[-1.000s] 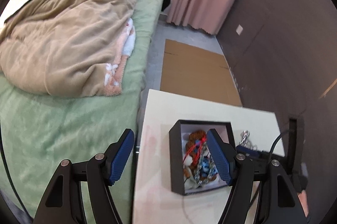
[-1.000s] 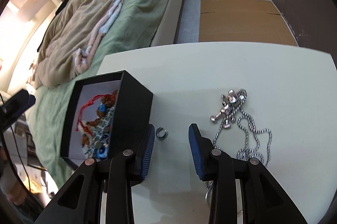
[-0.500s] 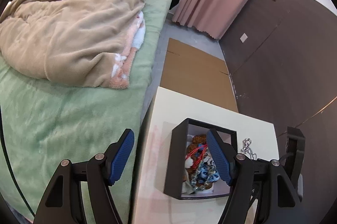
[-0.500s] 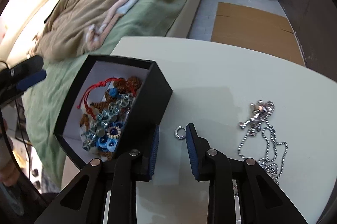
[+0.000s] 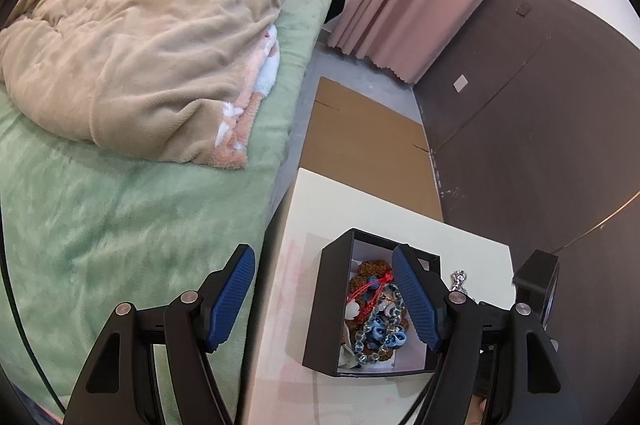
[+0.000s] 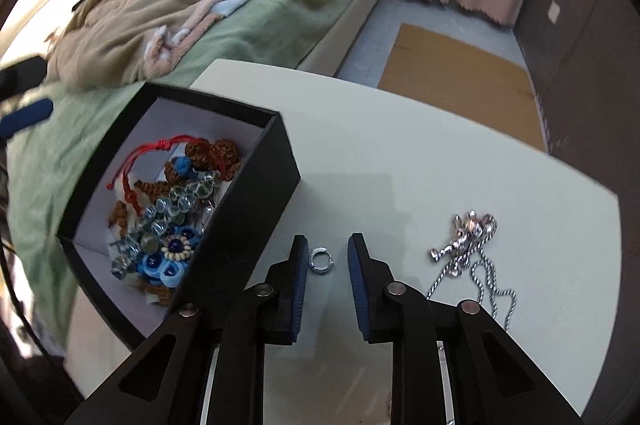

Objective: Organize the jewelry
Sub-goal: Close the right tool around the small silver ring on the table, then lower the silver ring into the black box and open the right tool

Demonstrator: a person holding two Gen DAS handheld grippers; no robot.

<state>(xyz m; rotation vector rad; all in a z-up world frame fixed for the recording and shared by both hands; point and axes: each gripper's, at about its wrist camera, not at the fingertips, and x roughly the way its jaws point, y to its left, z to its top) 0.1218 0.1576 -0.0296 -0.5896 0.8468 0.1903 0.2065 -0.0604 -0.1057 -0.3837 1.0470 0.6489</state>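
Cream table (image 6: 400,153) stands hard against the green bed (image 5: 120,209). Beside the black jewelry box (image 6: 244,209) lies a small silver ring (image 6: 321,260), between the right gripper (image 6: 327,259)'s closing jaws, unpinched; a chain necklace (image 6: 472,245) lies well clear. Left gripper (image 5: 322,283) hangs wide apart, empty, straddling the table's bedside edge.

The pale cream flat surface (image 6: 400,153) carries an open black square box (image 6: 256,185) of beaded jewelry near its left edge. Just beside the box lies a small silver ring (image 6: 321,260). A tangled silver chain necklace (image 6: 472,249) lies well apart to the right.
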